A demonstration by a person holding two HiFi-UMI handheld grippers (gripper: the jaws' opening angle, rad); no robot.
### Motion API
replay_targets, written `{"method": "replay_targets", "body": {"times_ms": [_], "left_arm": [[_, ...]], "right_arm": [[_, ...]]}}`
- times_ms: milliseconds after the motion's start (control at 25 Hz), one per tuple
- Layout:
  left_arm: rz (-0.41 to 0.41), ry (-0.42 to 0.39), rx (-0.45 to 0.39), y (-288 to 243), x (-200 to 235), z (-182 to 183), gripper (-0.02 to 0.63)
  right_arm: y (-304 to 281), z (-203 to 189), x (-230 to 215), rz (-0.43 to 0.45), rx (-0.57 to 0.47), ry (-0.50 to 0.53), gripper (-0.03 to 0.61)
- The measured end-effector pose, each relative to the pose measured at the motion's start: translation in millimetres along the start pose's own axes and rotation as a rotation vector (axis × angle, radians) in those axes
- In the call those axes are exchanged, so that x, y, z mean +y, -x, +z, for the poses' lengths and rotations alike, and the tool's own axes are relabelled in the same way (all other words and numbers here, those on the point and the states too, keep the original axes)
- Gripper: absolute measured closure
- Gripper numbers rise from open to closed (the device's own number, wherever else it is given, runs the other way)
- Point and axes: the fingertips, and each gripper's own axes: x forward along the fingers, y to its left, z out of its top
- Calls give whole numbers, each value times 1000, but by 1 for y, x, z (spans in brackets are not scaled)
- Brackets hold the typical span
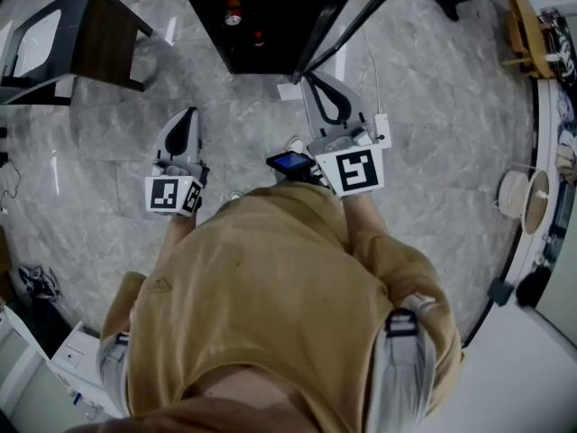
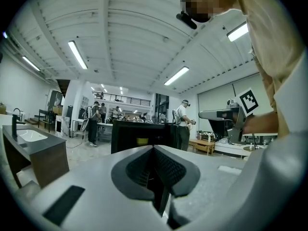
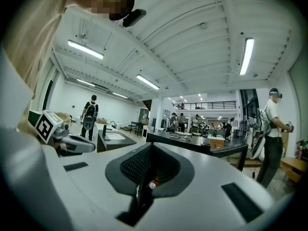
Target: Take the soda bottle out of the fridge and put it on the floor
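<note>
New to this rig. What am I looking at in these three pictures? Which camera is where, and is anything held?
There's no robot here: a person in a tan shirt holds a two-jaw gripper in each hand. The head view looks down from a camera on their head. It shows the left gripper and right gripper, each with a marker cube, above a marble floor. Ahead stands the dark fridge, door open, with what looks like a red-topped bottle inside. The other two pictures come from cameras riding on each gripper, looking along its jaws. Both pairs of jaws are together and hold nothing.

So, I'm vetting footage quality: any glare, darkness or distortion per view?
Head view: fisheye bending, glare streaks on the floor, fridge interior very dark. Left gripper view: round black vignette, bright ceiling lights. Right gripper view: the same.
</note>
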Motion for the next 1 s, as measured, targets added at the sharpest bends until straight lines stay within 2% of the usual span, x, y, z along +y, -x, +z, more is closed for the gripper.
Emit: {"method": "replay_targets", "body": {"times_ms": [320, 480, 680, 880, 1000], "left_arm": [[95, 6, 56, -90, -10, -12, 612], [88, -28, 82, -134, -11, -16, 612], [68, -63, 95, -170, 1, -21, 612], [13, -75, 128, -203, 14, -46, 612], [0, -56, 118, -222, 27, -56, 612]], "right_arm": [[-44, -31, -88, 98, 0, -32, 577], [-67, -52, -113, 134, 12, -48, 577], [-96, -68, -114, 180, 7, -51, 577], [-112, -84, -100, 232, 106, 21, 577], [-118, -91, -93, 229, 141, 48, 577]]}}
